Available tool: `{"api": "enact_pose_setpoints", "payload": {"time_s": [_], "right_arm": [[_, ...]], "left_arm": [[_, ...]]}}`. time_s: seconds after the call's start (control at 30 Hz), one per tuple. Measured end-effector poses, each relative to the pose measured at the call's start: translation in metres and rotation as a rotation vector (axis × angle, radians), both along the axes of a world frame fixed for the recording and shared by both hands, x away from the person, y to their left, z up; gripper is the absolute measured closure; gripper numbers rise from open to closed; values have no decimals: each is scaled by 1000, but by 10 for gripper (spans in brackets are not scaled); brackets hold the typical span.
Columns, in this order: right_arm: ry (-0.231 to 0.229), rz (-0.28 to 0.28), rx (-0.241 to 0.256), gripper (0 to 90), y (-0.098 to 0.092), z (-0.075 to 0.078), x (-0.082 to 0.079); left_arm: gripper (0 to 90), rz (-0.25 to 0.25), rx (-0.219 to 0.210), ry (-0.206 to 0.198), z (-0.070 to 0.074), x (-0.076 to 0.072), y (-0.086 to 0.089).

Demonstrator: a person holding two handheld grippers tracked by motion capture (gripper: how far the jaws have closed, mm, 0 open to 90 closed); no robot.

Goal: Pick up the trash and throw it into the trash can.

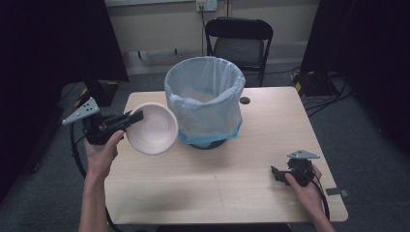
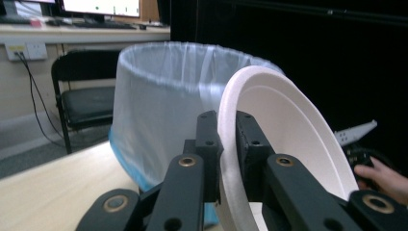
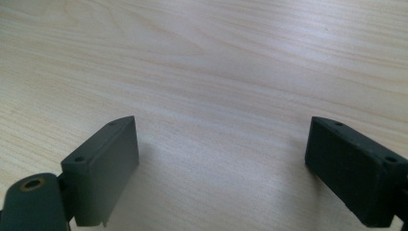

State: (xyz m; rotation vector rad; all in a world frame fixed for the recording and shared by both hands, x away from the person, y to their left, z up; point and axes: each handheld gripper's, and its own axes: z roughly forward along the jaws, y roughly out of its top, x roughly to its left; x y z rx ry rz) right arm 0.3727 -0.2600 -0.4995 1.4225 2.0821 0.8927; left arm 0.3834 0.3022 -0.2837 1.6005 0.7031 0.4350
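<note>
A white bowl (image 1: 153, 127) hangs tilted on its side above the table's left part, its rim pinched by my left gripper (image 1: 136, 116), which is shut on it. In the left gripper view the bowl's rim (image 2: 227, 159) runs between the two black jaws, just short of the bin. A bin lined with a pale blue bag (image 1: 204, 99) stands at the table's middle back, and the bowl's far edge almost touches its side. My right gripper (image 1: 275, 174) rests low over the table at the front right, open, with bare wood (image 3: 216, 144) between its jaws.
The light wooden table (image 1: 232, 188) has a small dark hole (image 1: 244, 100) behind the bin. A black folding chair (image 1: 239, 41) stands beyond the table's far edge. Cables and boxes lie on the floor at the back right (image 1: 314, 82).
</note>
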Motion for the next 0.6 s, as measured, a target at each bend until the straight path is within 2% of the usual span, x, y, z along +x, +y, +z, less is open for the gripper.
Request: {"api": "enact_pose_setpoints", "payload": {"time_s": [0.1,0.2,0.3,0.4,0.6], "right_arm": [[0,0,0,108,0,0,0],[0,0,0,108,0,0,0],[0,0,0,108,0,0,0],[0,0,0,108,0,0,0],[0,0,0,108,0,0,0]], "left_arm": [[826,5,-2,-14,10,5,-4],[826,10,-39,-41,26,13,-6],[826,37,-37,-46,31,16,-11],[826,33,-44,-55,38,24,-24],[827,16,-47,-55,49,41,-38]]}}
